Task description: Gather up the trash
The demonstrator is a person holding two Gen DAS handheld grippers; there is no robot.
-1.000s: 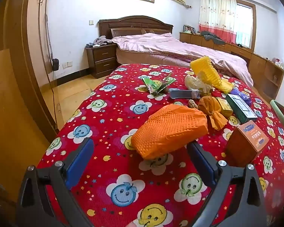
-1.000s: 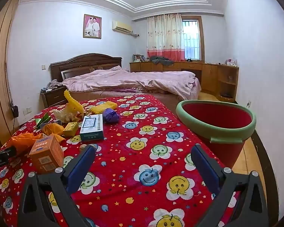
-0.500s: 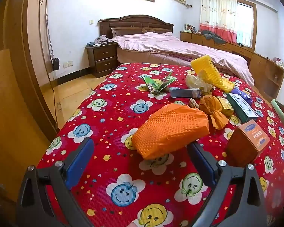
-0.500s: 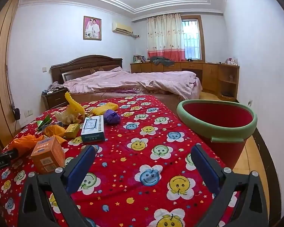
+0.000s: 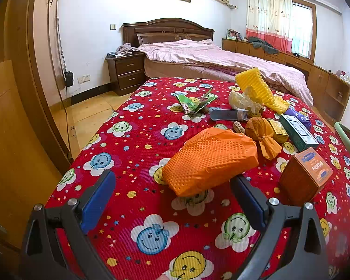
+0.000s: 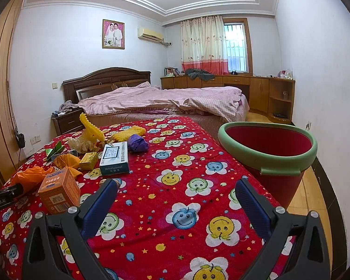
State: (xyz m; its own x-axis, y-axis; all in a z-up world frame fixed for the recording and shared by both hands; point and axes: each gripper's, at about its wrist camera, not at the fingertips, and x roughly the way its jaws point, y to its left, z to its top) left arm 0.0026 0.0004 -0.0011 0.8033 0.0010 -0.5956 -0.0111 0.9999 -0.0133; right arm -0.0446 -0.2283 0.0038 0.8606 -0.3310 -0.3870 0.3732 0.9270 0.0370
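Right wrist: red bin [image 6: 268, 147] interior appears bare.

In front of the left gripper [image 5: 172, 200] the red cloth [image 5: 133, 140] lies bare on the left side, up to the green wrapper [image 5: 193, 103]. On the right side an orange foam net [image 5: 210, 158] stands in the way, touching or just over the right finger. Just beside it stands an orange box [image 5: 305, 175], and behind it trash lies close together: an orange paper ball [image 5: 261, 130], a green box [image 5: 298, 130] and yellow foam [image 5: 259, 88].

In front of the right gripper [image 6: 175, 198] the cloth is bare far ahead. The red bin [image 6: 268, 154] closes the right side, and the orange box [image 6: 58, 191] stands near the left finger.
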